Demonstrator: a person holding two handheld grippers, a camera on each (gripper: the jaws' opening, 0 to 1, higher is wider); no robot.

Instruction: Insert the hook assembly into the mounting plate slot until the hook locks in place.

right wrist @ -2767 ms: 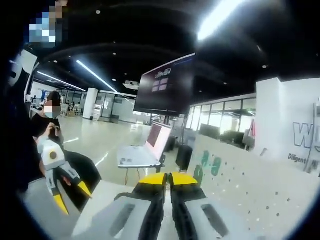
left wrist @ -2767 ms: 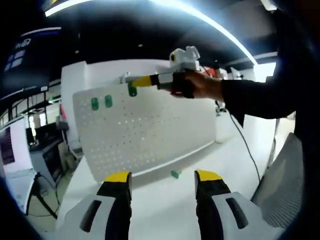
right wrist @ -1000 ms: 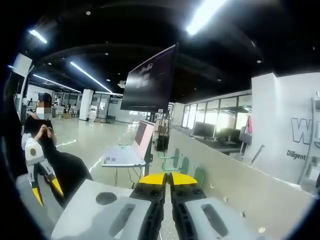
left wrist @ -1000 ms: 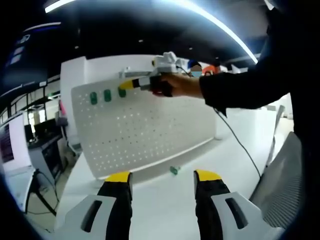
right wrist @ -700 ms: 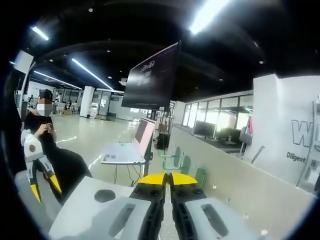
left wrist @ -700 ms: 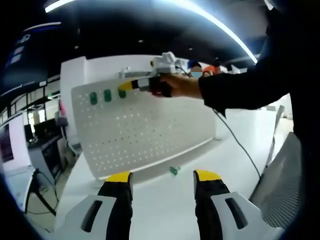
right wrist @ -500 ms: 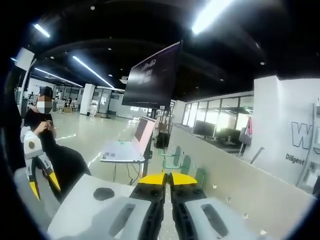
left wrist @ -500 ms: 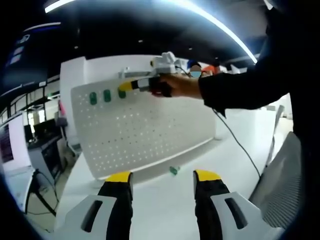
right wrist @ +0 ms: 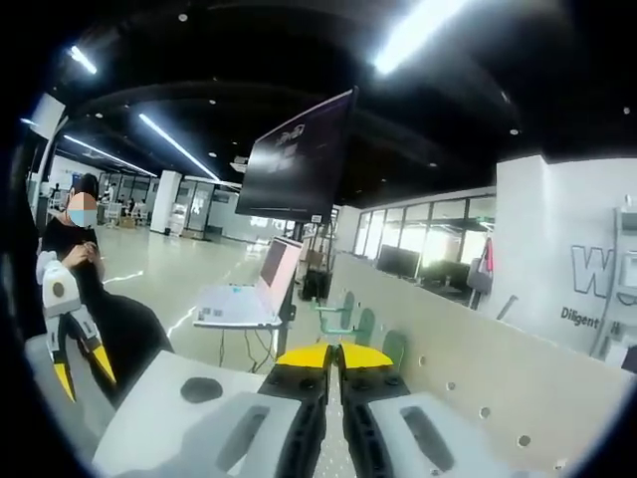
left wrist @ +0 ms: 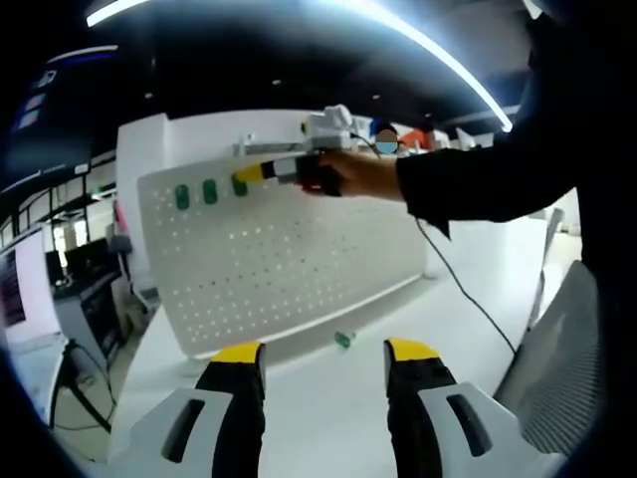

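Left gripper view looks across the white table (left wrist: 328, 383) at an upright pegboard (left wrist: 289, 269). The right tool (left wrist: 239, 179) reaches in from the right, a hand (left wrist: 348, 174) behind it, its yellow tips pressed against the board's top row at a green hook (left wrist: 240, 186). Two more hooks (left wrist: 194, 193) already sit just beside it in that row, and a loose hook (left wrist: 343, 340) lies on the table near the board's foot. The left tool (left wrist: 323, 357) hangs low over the table, jaws apart and empty.

Right gripper view runs along the board face (right wrist: 478, 383): the right tool (right wrist: 332, 357) has its jaws together, seemingly clamped on the hook (right wrist: 394, 348) whose green edge peeks just past the tips — the grip itself is hidden. The left tool (right wrist: 75, 373) shows at far left.

Judged from this, the hook seems to be at its slot but not surely locked. Pushing at a slant could jam it or tip the free-standing board; letting go early could drop it.
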